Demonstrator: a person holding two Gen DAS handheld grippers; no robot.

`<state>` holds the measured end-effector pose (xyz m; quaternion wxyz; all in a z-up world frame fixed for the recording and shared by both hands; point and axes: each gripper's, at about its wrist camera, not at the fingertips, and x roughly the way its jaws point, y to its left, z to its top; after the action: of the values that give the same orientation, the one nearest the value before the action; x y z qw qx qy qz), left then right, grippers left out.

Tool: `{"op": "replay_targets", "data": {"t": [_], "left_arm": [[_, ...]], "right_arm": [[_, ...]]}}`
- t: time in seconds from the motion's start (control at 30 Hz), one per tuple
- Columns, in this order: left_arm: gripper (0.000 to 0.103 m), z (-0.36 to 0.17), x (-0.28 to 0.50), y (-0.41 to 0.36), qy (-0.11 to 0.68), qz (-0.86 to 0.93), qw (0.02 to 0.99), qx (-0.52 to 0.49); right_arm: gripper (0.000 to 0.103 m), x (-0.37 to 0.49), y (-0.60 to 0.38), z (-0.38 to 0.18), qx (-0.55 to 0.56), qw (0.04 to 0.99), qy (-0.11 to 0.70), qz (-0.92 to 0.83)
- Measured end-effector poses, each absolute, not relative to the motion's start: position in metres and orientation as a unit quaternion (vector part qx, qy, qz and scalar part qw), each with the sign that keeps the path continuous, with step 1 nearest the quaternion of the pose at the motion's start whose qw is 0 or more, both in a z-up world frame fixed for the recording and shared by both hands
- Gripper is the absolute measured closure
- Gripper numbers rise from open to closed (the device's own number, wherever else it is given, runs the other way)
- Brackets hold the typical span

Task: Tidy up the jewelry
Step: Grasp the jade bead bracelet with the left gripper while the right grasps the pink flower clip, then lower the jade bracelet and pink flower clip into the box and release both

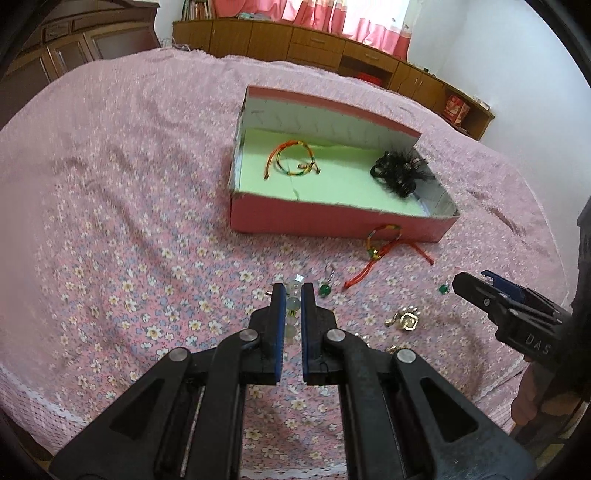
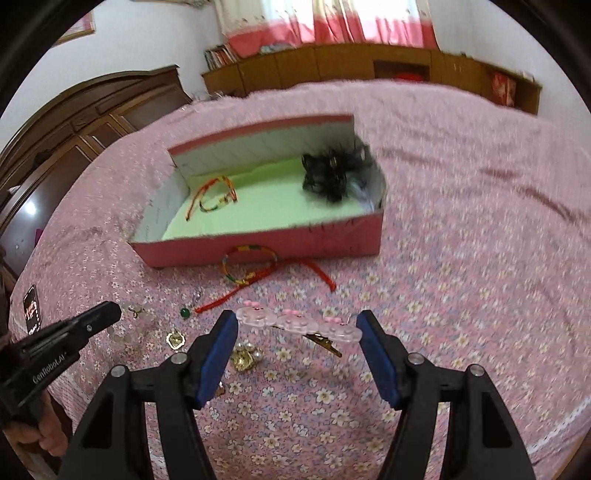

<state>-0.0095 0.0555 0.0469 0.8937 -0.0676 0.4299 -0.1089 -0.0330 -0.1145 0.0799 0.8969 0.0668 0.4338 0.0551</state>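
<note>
Two hand-held tongs hover over a bed spread with a pink floral cover, each seen from its own wrist camera.

The left tongs are closed tight on a string of pale, translucent beads, pinched upright between the blue pads and lifted clear of the cover.

The right tongs stand partly open, with a long pink hair clip decorated with flower shapes spanning the gap crosswise. Each end of the clip meets a blue pad, so it is gripped lengthwise and held above the bed; its gold metal clasp hangs below.

Farther back on the bed sits an open pink cardboard box with a pale green lining. Inside, towards its left, lies a multicoloured braided cord bracelet; towards its right is a black feathery hair accessory.

Just in front of the box, on the cover, rests a second braided bracelet with long red cords trailing out. Nearer the tongs lie loose small pieces: a green bead earring, another green bead close to the right tongs, and gold-coloured ornaments.

A dark phone lies at the far left edge of the right view. Wooden cabinets and pink curtains line the wall beyond
</note>
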Motion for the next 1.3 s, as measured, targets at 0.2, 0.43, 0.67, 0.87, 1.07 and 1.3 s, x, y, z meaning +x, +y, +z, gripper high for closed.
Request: {"op": "replay_targets", "data": {"t": [0.2,0.43,0.67,0.87,1.07,1.3], "left_arm": [[0.103,0.06,-0.012,0.047,0.4,-0.093,0.91,-0.053],[0.103,0.069,-0.008,0.043,0.371,-0.081,0.924,-0.048],[0.103,0.07,0.002,0.04,0.362,-0.076,0.928,-0.044],[0.103,0.074,0.011,0.038,0.35,-0.07,0.933,-0.045],[0.103,0.081,0.025,0.036,0.333,-0.067,0.94,-0.045],[0.103,0.087,0.045,0.028,0.315,-0.067,0.946,-0.036]], "right_arm": [[0.034,-0.041,-0.114,0.092,0.041,0.919,0.386,0.064],[0.034,-0.042,-0.118,0.095,0.04,0.928,0.364,0.067],[0.034,-0.039,-0.12,0.096,0.037,0.934,0.347,0.072],[0.034,-0.033,-0.119,0.1,0.027,0.941,0.328,0.072],[0.034,-0.02,-0.12,0.107,0.022,0.949,0.306,0.07],[0.034,0.001,-0.12,0.114,0.017,0.956,0.285,0.068]]}}
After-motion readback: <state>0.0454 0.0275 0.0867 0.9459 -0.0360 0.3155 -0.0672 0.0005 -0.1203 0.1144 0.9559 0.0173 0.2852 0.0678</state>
